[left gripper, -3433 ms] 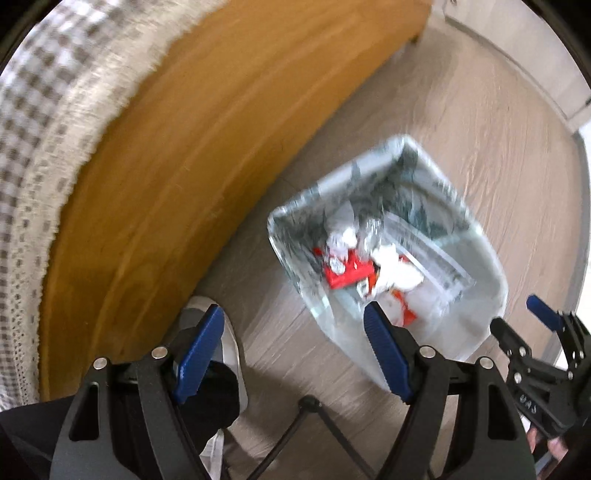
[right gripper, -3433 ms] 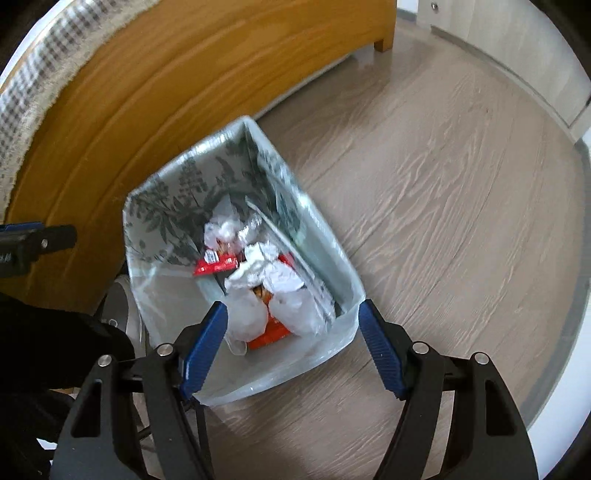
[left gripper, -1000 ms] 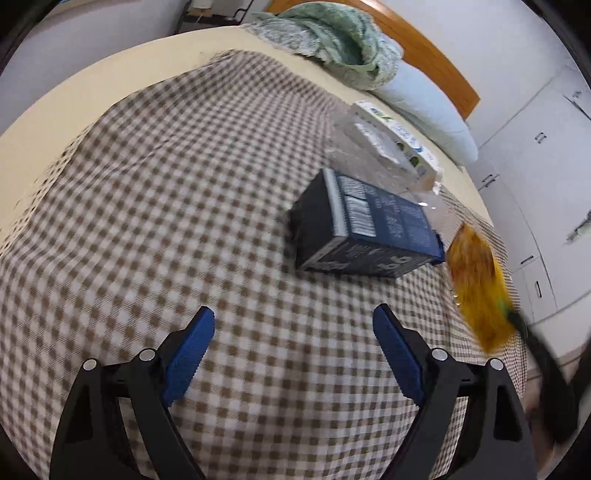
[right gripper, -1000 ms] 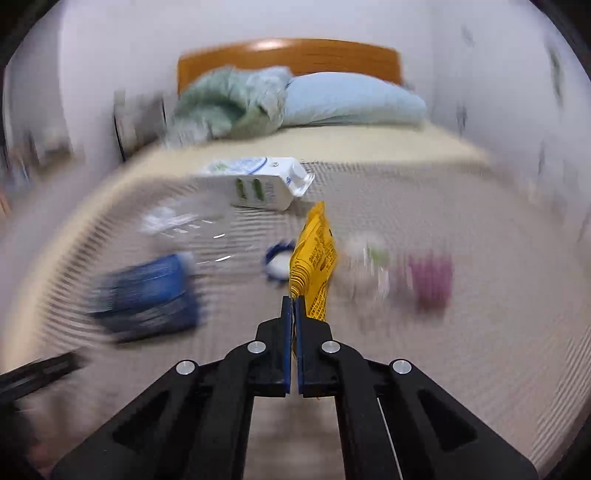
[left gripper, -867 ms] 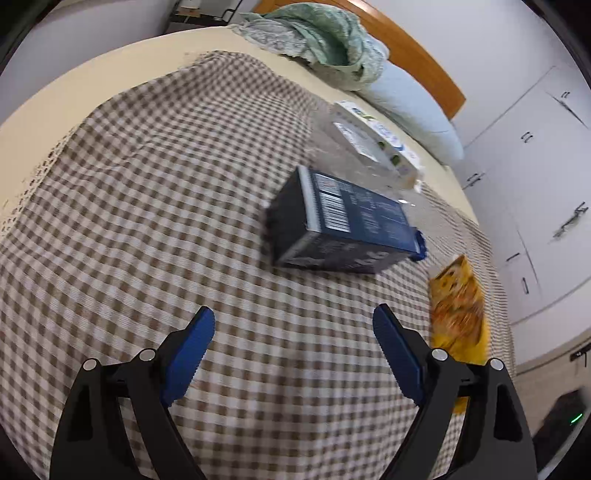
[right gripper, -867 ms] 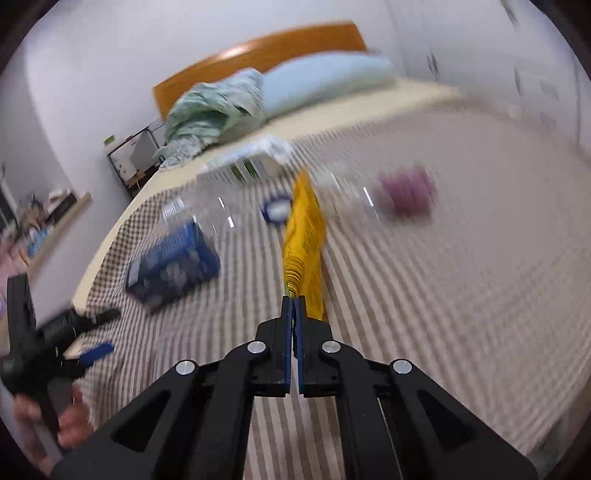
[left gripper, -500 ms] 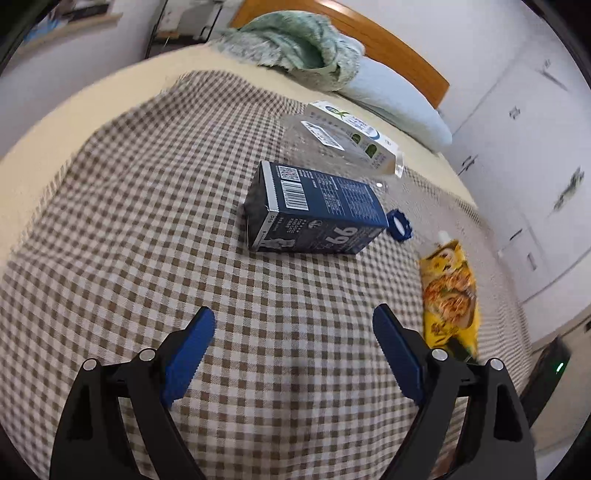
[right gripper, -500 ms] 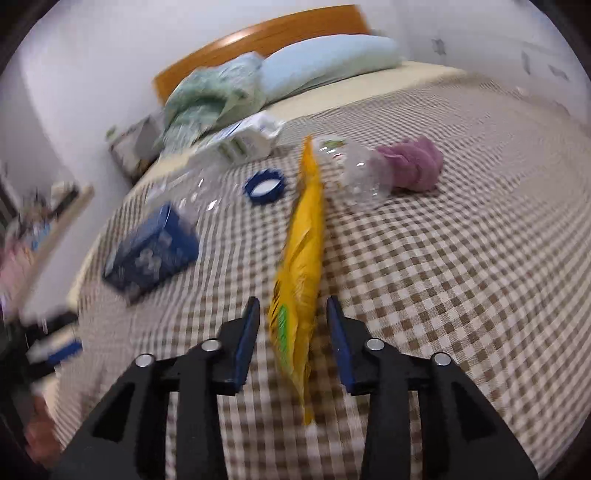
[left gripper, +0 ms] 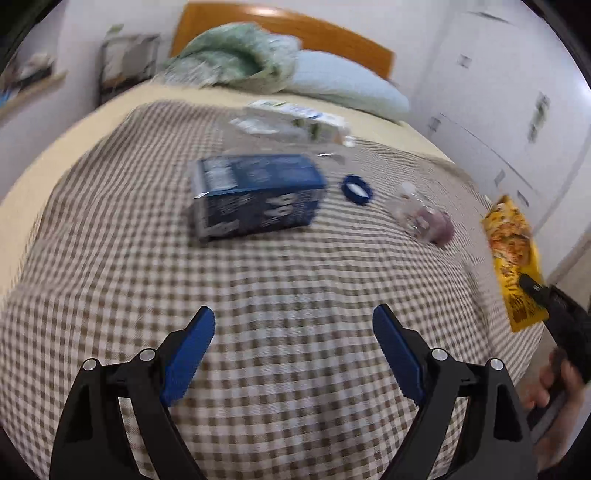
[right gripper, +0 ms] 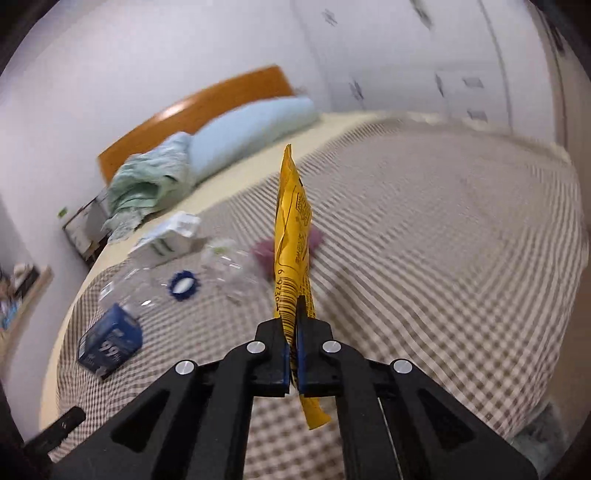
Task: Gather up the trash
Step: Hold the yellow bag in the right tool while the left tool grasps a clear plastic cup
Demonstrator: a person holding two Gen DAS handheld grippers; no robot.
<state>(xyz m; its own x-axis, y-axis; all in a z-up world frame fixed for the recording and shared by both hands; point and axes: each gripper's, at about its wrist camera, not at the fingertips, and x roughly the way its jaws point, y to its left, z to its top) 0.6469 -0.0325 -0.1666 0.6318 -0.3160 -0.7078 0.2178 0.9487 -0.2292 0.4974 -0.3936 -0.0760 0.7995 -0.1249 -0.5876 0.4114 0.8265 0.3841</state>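
Observation:
My right gripper (right gripper: 291, 321) is shut on a yellow snack wrapper (right gripper: 291, 236) and holds it upright above the checked bedspread (right gripper: 443, 229); the wrapper also shows at the right edge of the left wrist view (left gripper: 511, 254). My left gripper (left gripper: 293, 332) is open and empty above the bedspread (left gripper: 258, 295), a short way in front of a dark blue carton (left gripper: 255, 194) that lies on its side. That carton (right gripper: 110, 341) shows at the left of the right wrist view. A blue bottle cap (left gripper: 356, 189), a clear plastic bottle (left gripper: 410, 212), a purple wad (left gripper: 439, 227) and a white milk carton (left gripper: 295, 118) lie farther back.
A green blanket (left gripper: 236, 59) and a pale blue pillow (left gripper: 343, 86) lie at the wooden headboard (left gripper: 288, 26). White wardrobe doors (left gripper: 517, 110) stand to the right of the bed. A shelf unit (left gripper: 125, 62) stands at the back left.
My right gripper has shut on the yellow wrapper again and lifted it off the bedspread. My left gripper has swung over the bed, still open, and the view is blurred by motion.

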